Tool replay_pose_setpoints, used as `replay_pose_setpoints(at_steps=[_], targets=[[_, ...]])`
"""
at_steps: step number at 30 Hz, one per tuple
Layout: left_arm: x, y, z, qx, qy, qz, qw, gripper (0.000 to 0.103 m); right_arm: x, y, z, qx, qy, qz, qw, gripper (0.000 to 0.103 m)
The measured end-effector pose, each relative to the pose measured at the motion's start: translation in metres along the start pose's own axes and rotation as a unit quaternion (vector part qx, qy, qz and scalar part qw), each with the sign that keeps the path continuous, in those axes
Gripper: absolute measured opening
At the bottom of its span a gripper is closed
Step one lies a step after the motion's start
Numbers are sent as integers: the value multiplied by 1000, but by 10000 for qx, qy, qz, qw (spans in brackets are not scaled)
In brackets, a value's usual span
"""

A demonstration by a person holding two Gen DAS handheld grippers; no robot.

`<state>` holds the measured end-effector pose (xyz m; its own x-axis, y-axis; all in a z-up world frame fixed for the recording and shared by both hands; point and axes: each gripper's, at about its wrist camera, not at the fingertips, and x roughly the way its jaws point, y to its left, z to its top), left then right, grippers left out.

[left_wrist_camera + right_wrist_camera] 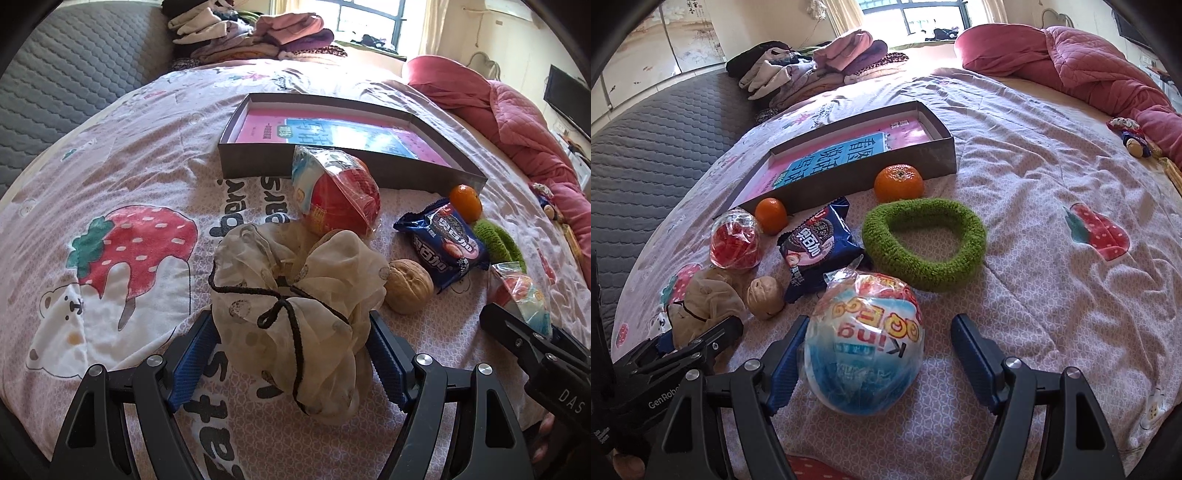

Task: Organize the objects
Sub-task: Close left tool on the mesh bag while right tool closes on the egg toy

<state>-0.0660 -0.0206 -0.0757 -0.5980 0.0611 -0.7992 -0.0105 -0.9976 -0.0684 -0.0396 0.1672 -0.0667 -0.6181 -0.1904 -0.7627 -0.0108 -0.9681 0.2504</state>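
A cream dotted scrunchie [295, 317] with a black cord lies on the bedsheet between the open fingers of my left gripper [291, 350]; whether the pads touch it is unclear. It also shows in the right wrist view [701, 299]. My right gripper [875, 354] is open around a wrapped blue-and-red toy egg [866, 343], its left pad close to it, the right pad apart. Ahead lie a walnut [764, 297], a blue biscuit pack [818, 245], a second wrapped red egg [737, 240], two oranges [899, 182] [771, 215] and a green scrunchie [923, 242]. A shallow grey box [923, 162] holds a pink book.
Folded clothes [812, 70] are piled at the far side of the bed. A pink quilt [1089, 70] lies at the far right, with a small doll [1134, 142] beside it. A grey quilted mattress [646, 147] borders the sheet on the left.
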Motion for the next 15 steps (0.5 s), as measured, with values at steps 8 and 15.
replay_pose_setpoints(at_steps=[8, 15], targets=[[4, 3, 1, 16, -64, -194, 9998, 80, -3, -1, 1, -50, -158, -86, 9998, 59], [1, 4, 0, 31, -107, -433, 9990, 55, -6, 6, -1, -313, -267, -141, 9991, 52]])
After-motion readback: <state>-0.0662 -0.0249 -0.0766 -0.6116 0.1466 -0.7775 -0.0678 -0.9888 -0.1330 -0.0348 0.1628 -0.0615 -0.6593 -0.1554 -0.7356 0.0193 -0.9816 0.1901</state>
